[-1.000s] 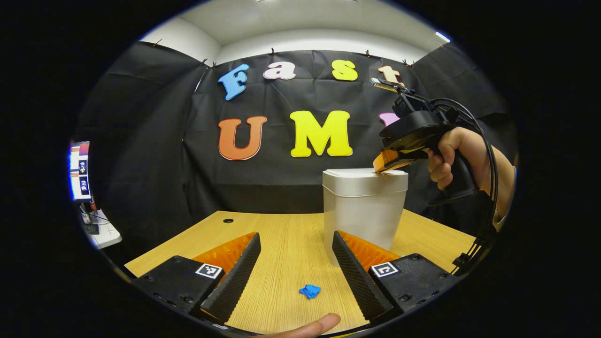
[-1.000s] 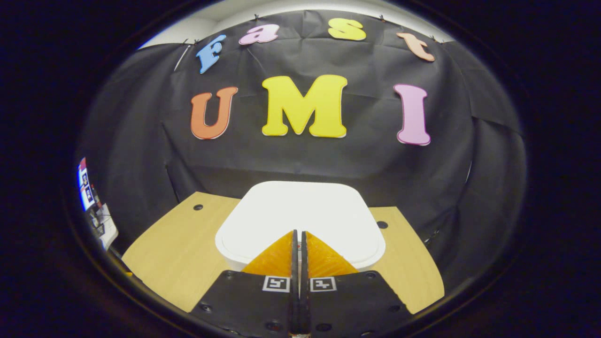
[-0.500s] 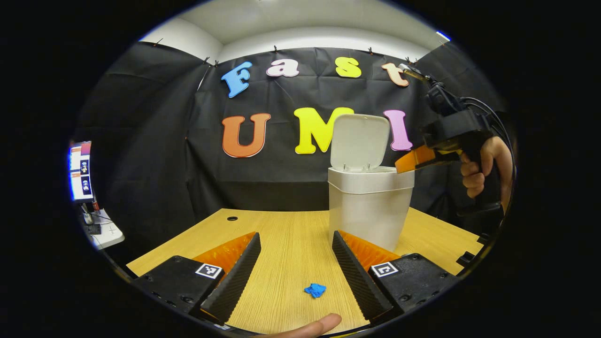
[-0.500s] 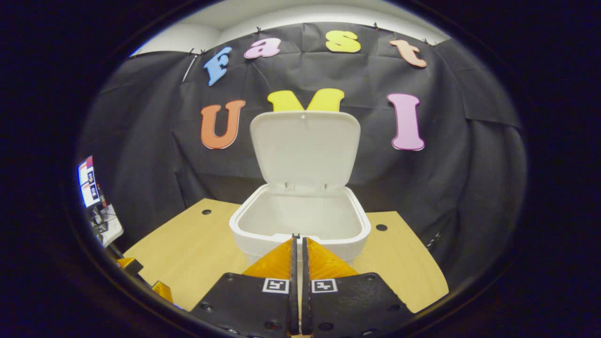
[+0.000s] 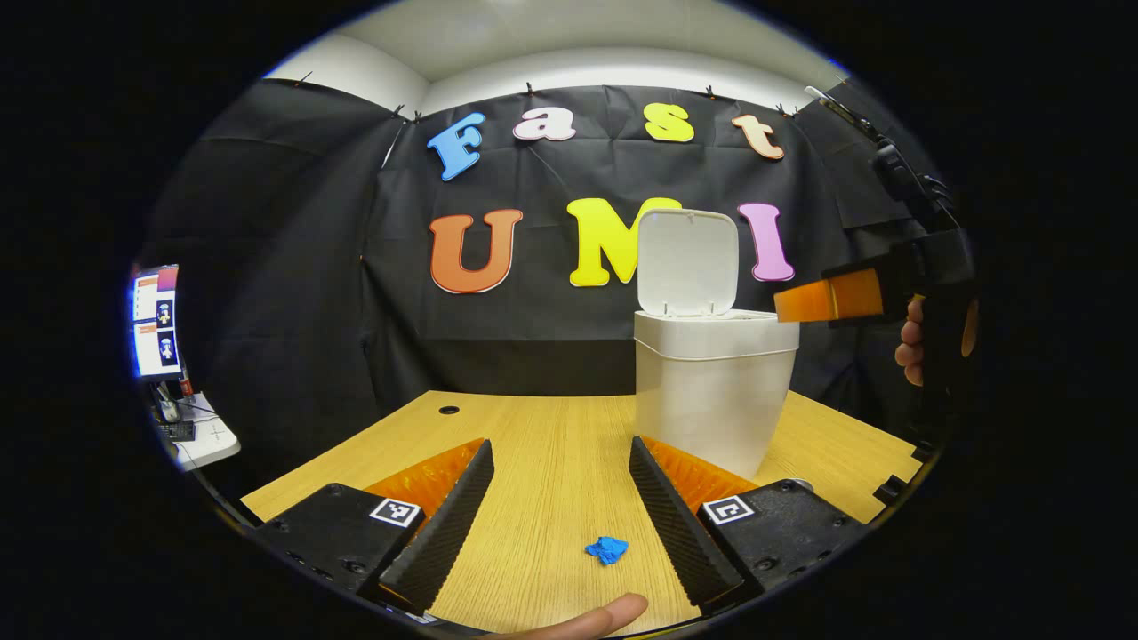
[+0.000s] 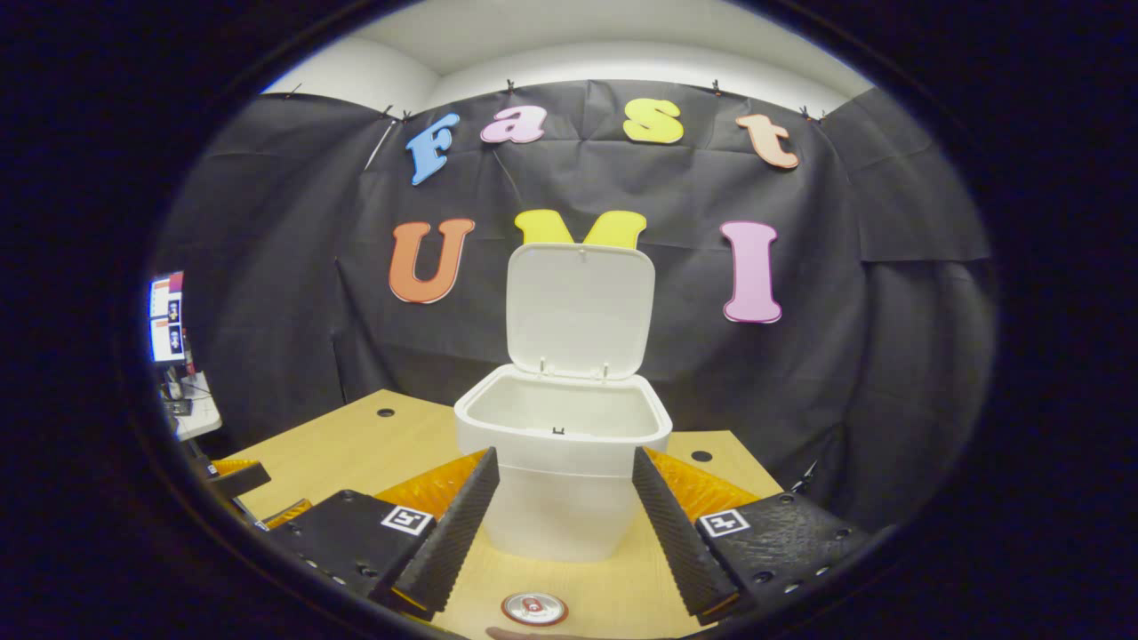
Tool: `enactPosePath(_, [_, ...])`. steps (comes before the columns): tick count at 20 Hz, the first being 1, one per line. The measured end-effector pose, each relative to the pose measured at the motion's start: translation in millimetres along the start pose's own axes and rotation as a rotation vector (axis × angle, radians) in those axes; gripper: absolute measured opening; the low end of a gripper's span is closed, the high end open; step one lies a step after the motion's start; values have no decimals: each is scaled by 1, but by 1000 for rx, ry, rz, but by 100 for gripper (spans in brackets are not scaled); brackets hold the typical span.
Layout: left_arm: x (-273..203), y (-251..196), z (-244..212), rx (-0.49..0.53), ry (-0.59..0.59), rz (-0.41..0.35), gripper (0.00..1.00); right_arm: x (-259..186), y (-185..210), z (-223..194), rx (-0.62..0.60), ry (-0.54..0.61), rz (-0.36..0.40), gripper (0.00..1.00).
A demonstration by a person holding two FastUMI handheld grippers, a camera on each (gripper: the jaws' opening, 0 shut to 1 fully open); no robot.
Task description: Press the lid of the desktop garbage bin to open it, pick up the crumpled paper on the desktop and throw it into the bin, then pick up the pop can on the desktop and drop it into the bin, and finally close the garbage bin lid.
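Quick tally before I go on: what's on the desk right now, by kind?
Bin, lid up: 1
Blue crumpled paper: 1
Pop can, in front of the bin: 1
Total: 3

White plastic bin (image 6: 564,484), white lid (image 6: 580,309) too. My light wood-grain desktop (image 5: 551,462) carries a bright blue crumpled paper scrap (image 5: 607,549). Silver can top with a red centre (image 6: 533,608) sits near my right gripper (image 6: 562,507).
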State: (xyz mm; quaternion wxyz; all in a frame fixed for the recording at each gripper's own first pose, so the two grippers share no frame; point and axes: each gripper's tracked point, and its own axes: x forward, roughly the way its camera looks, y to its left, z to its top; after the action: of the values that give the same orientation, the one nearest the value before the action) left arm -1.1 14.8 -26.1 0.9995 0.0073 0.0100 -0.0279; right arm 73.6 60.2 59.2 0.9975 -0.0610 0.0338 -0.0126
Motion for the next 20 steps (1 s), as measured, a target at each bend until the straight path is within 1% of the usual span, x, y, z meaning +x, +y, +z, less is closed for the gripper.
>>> enactPosePath(1, [0,-2,-3,2,3,-3,99,-4,-2,-4,9,4,8,98])
enactPosePath(2, [2,-4,-3,0,7,-9,99,-8,-4,-7,21,1,15,96])
enactPosePath(3, [3,-5,-5,-2,12,-14,99,-12,-7,-10,28,-11,14,98])
enactPosePath(4, [6,-6,-7,1,21,-16,99,-16,-16,-12,28,-23,0,95])
enactPosePath(5, [8,-7,-10,11,30,-16,99,-20,-22,-16,24,-38,-18,95])
enactPosePath(7, [13,-11,-21,44,50,-23,99,-29,-29,-23,9,-58,-31,98])
enactPosePath(8, [17,-15,-31,55,78,-31,99,-34,-30,-27,9,-65,-28,95])
enactPosePath(9, [24,-17,-40,58,109,-41,99,-40,-30,-31,7,-74,-23,98])
enactPosePath(10, [29,-19,-50,61,144,-47,99,-45,-31,-34,6,-82,-21,95])
enactPosePath(11, [33,-21,-62,60,177,-46,99,-50,-30,-38,4,-91,-17,95])
enactPosePath(13, [40,-31,-84,63,248,-70,99,-61,-25,-49,4,-108,-1,95])
enactPosePath(14, [42,-34,-95,66,284,-80,99,-66,-23,-54,6,-116,6,98])
enactPosePath(16, [46,-37,-113,74,341,-87,99,-74,-20,-72,3,-117,18,98])
enactPosePath(17, [48,-39,-123,80,366,-98,99,-77,-17,-84,0,-109,25,95])
enactPosePath(19, [51,-43,-136,88,412,-126,99,-82,-14,-108,8,-86,33,95])
enactPosePath(20, [53,-47,-141,90,425,-143,97,-86,-14,-118,27,-82,32,95])
